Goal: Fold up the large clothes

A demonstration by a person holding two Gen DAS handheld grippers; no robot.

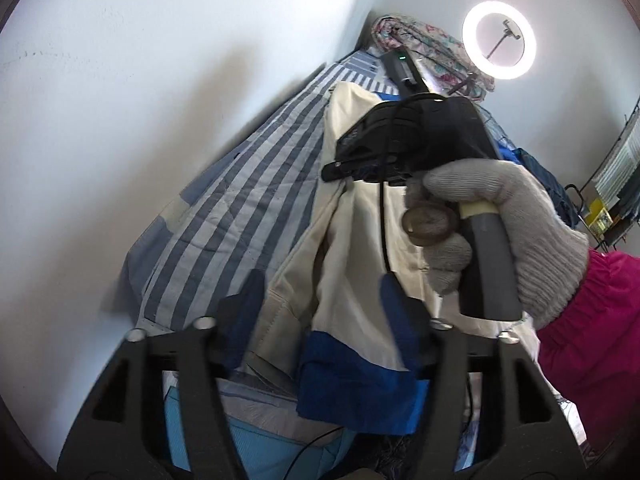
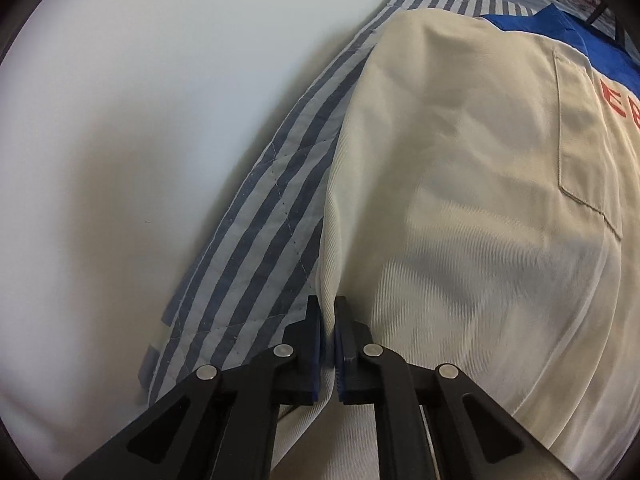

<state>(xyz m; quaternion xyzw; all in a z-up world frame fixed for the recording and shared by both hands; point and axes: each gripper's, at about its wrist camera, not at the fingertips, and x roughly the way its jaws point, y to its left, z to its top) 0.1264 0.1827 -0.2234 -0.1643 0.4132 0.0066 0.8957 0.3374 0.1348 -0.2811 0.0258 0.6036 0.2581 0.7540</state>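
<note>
A large cream garment (image 2: 460, 200) with a blue collar (image 2: 560, 36), a chest pocket and red lettering lies spread on a blue-and-white striped bedspread (image 2: 264, 216). My right gripper (image 2: 329, 322) is shut on the garment's left edge, with a fold of cream cloth pinched between its pads. In the left wrist view, my left gripper (image 1: 322, 312) stands open. A cream sleeve with a blue cuff (image 1: 352, 384) lies loose between its fingers, and neither pad presses on it. Farther along the garment (image 1: 360, 216), a grey-gloved hand (image 1: 504, 232) with a pink sleeve holds the right gripper's handle.
A white wall (image 1: 160, 80) runs along the bed's left side. At the far end are a rolled floral quilt (image 1: 424, 44), a black device with a green light (image 1: 400, 66) and a lit ring light (image 1: 499, 40). A rack (image 1: 616, 168) stands at the right.
</note>
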